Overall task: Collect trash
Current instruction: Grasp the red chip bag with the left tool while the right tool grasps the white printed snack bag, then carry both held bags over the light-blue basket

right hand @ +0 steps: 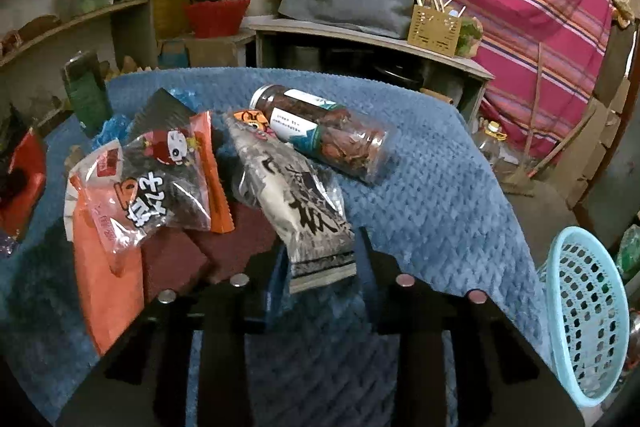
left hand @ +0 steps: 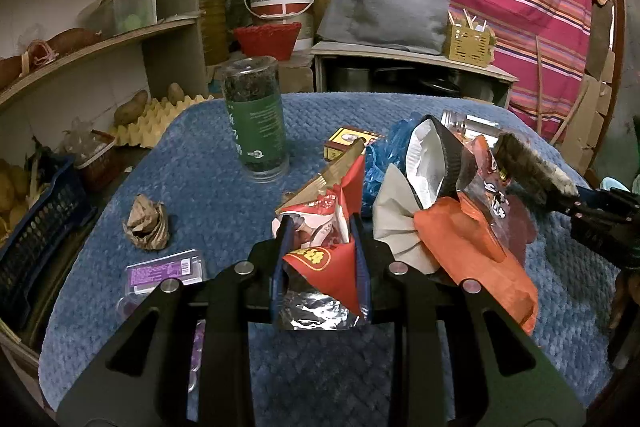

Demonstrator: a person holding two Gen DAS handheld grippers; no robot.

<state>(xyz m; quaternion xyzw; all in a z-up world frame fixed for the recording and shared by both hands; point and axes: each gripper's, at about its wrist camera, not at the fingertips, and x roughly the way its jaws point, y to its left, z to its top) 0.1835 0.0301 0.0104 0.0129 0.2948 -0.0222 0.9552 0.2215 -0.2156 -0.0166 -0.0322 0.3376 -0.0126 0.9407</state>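
Trash lies heaped on the blue cloth (left hand: pixel 200 179). In the left wrist view, the left gripper (left hand: pixel 322 223) has its jaws closed on a red snack wrapper (left hand: pixel 320 259). In the right wrist view, the right gripper (right hand: pixel 320 247) pinches a grey printed wrapper (right hand: pixel 304 203); the light blue basket (right hand: pixel 580 307) stands near, probably the bin. Grips should hold firm during transfer.
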